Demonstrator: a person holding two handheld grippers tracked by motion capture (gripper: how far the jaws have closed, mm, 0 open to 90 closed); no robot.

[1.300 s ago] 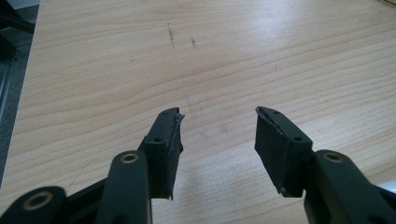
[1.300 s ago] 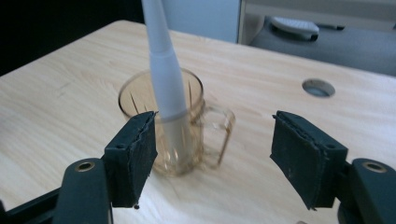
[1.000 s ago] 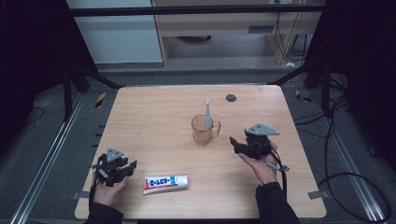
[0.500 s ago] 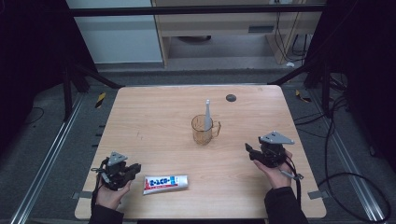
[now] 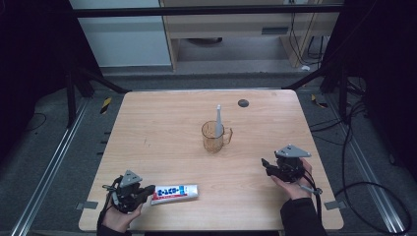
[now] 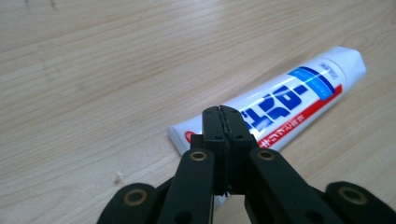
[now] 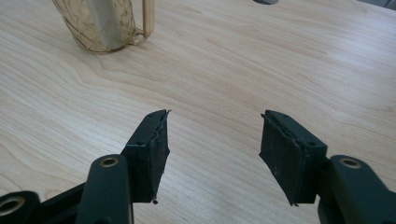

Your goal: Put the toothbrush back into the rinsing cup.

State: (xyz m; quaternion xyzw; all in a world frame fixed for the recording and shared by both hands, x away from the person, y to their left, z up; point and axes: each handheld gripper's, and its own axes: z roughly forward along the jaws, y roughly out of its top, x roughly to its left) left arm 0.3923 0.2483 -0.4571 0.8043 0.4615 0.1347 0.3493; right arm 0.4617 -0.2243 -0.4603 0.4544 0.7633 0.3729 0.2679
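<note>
A white toothpaste tube (image 5: 174,192) with blue and red print lies flat near the table's front left. My left gripper (image 5: 146,191) sits just left of it. In the left gripper view its jaws (image 6: 222,112) have just closed and meet with nothing between them, while the tube (image 6: 289,100) lies right behind the tips. A clear amber mug (image 5: 215,136) with a grey toothbrush (image 5: 219,120) upright in it stands at mid-table. My right gripper (image 5: 267,164) rests at the front right, open and empty (image 7: 212,135) after narrowing slightly, pointing toward the mug (image 7: 105,28).
A small dark round disc (image 5: 243,103) lies near the far edge of the wooden table (image 5: 162,123). Metal rails, cables and dark frame posts surround the table, with a cabinet behind.
The left jaws have closed together and that hand slid toward the front edge beside the tube. The right hand drew back from the mug toward the front right and lowered.
</note>
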